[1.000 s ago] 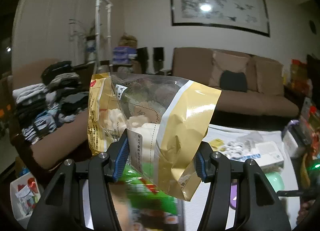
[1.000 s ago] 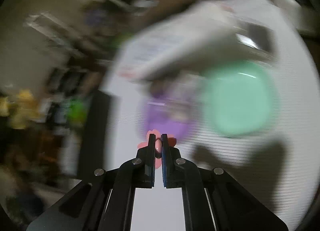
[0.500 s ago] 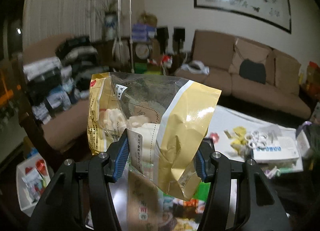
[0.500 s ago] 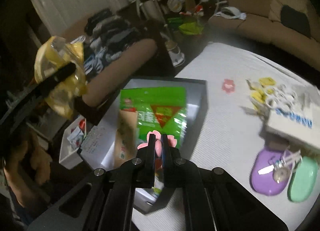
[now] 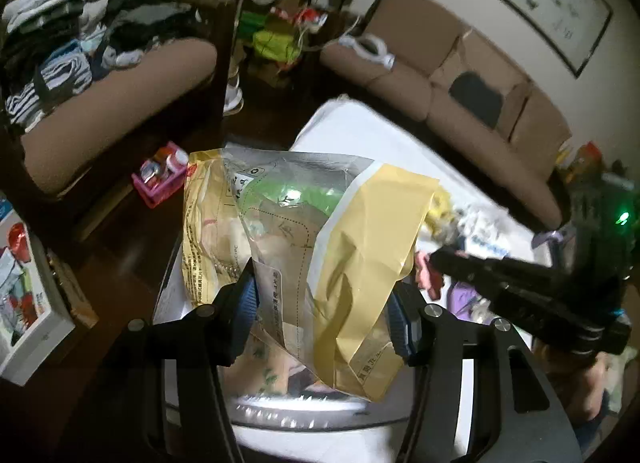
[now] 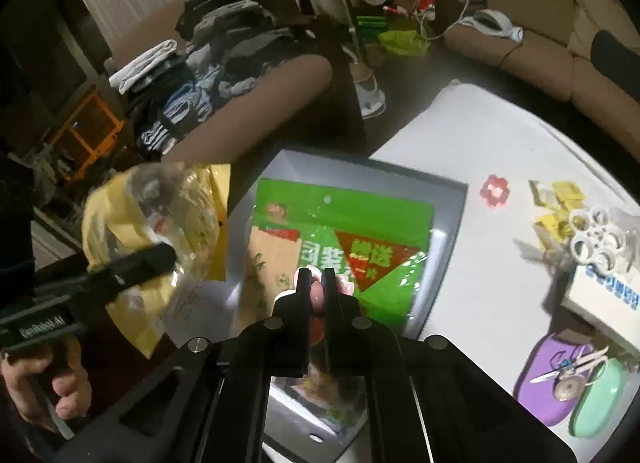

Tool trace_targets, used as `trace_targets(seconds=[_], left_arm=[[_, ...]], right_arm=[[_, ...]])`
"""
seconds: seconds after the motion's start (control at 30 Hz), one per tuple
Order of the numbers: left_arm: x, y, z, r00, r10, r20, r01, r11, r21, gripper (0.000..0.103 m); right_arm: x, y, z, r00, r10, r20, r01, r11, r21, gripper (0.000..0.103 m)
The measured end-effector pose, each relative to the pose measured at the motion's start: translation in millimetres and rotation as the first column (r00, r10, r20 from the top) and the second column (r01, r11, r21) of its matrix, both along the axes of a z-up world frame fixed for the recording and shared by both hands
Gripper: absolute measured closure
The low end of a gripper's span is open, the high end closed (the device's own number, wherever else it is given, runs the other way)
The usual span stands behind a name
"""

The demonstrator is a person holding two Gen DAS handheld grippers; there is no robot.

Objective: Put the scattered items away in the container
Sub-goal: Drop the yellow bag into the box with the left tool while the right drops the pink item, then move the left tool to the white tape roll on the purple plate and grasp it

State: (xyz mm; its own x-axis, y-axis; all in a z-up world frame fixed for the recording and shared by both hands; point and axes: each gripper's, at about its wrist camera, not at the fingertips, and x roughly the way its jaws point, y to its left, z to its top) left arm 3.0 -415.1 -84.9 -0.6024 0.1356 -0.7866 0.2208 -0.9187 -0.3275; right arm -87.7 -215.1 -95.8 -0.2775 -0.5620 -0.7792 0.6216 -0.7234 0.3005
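right wrist view alone shows right gripper (image 6: 317, 290) clamped on pink flower piece (image 6: 316, 291); left gripper (image 5: 322, 305) grips yellow bag (image 5: 348, 259).

Grey container (image 6: 448, 247): floor largely covered by a green packet (image 6: 344, 247), bare strip along its right wall. White surface (image 6: 472, 151) open between container and sofa (image 6: 536, 59); a red flower piece (image 6: 495, 191), yellow packets (image 6: 560, 199) and white rings (image 6: 596, 239) crowd its right part.

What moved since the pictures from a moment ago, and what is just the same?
The right gripper swung from the purple and green cases across to above the grey box. The left gripper tipped down toward that box. Unchanged: it grips the yellow bag; the right grips its pink piece.
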Motion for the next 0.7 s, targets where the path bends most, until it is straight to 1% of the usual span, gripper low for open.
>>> trace_targets(seconds=[0.03, 0.07, 0.1, 0.13, 0.17, 0.2, 0.23, 0.3, 0.33, 0.37, 0.4, 0.47, 0.5, 0.57, 0.6, 0.63, 0.67, 0.7], left_arm=[[0, 3, -4, 0.999, -0.011, 0.033, 0.011, 1.000, -0.010, 0.049], [-1, 8, -7, 0.996, -0.023, 0.081, 0.027, 0.999, -0.045, 0.048], [0, 11, -9, 0.994, -0.016, 0.106, 0.026, 0.996, -0.088, 0.044], [0, 14, -6, 0.993, 0.017, 0.113, 0.000, 0.989, -0.148, 0.035], [0, 15, -2, 0.995, 0.035, 0.095, -0.019, 0.987, -0.161, 0.026], [4, 16, 4, 0.997, 0.050, 0.065, -0.040, 0.988, -0.152, 0.023], [10, 13, 13, 0.998, 0.062, 0.016, -0.060, 0.992, -0.110, 0.018], [21, 12, 27, 0.996, 0.065, -0.063, -0.067, 0.997, -0.042, 0.010], [23, 13, 32, 0.994, 0.061, -0.093, -0.064, 0.998, -0.025, 0.004], [26, 14, 36, 0.991, 0.051, -0.123, -0.053, 0.998, -0.015, 0.001], [25, 14, 39, 0.990, 0.040, -0.134, -0.042, 0.999, -0.012, 0.001], [19, 22, 41, 0.993, 0.011, -0.117, -0.013, 1.000, -0.017, 0.001], [13, 28, 41, 0.994, -0.003, -0.105, 0.000, 1.000, -0.024, 0.001], [0, 51, 39, 0.996, -0.045, -0.075, 0.041, 0.998, -0.047, 0.001], [-5, 67, 40, 0.995, -0.071, -0.066, 0.067, 0.996, -0.055, 0.001], [-13, 87, 38, 0.991, -0.120, -0.060, 0.117, 0.991, -0.061, 0.001], [-19, 105, 36, 0.985, -0.163, -0.053, 0.159, 0.985, -0.064, 0.001], [-26, 125, 32, 0.976, -0.213, -0.040, 0.210, 0.975, -0.070, 0.001]], right_arm=[[1, -1, -1, 1.000, 0.010, 0.011, -0.010, 1.000, -0.007, 0.098], [3, -2, 0, 1.000, 0.019, 0.019, -0.018, 1.000, -0.014, 0.098], [3, -2, 0, 1.000, 0.020, 0.022, -0.019, 1.000, -0.018, 0.098], [3, 0, 0, 1.000, 0.016, 0.021, -0.016, 1.000, -0.018, 0.094], [3, 3, 0, 1.000, 0.007, 0.018, -0.007, 1.000, -0.005, 0.087], [3, 6, 0, 1.000, -0.004, 0.014, 0.004, 1.000, 0.006, 0.068], [2, 14, 1, 1.000, -0.028, 0.000, 0.028, 0.999, 0.016, 0.056], [3, 36, 5, 0.998, -0.050, -0.023, 0.050, 0.999, 0.010, 0.056], [3, 46, 6, 0.998, -0.055, -0.025, 0.055, 0.998, 0.009, 0.056], [3, 65, 6, 0.997, -0.074, -0.030, 0.075, 0.997, 0.011, 0.056], [3, 81, 6, 0.995, -0.097, -0.035, 0.098, 0.995, 0.015, 0.055], [3, 124, 4, 0.985, -0.170, -0.039, 0.171, 0.985, 0.028, 0.053], [4, 158, 0, 0.973, -0.229, -0.034, 0.230, 0.973, 0.034, 0.052], [7, 205, -7, 0.951, -0.308, -0.024, 0.309, 0.950, 0.045, 0.051], [11, 242, -15, 0.928, -0.372, -0.014, 0.372, 0.927, 0.055, 0.051], [14, 261, -19, 0.914, -0.405, -0.005, 0.405, 0.913, 0.058, 0.051], [18, 293, -28, 0.888, -0.459, 0.018, 0.457, 0.887, 0.065, 0.051], [20, 314, -35, 0.868, -0.496, 0.033, 0.493, 0.867, 0.071, 0.051]])
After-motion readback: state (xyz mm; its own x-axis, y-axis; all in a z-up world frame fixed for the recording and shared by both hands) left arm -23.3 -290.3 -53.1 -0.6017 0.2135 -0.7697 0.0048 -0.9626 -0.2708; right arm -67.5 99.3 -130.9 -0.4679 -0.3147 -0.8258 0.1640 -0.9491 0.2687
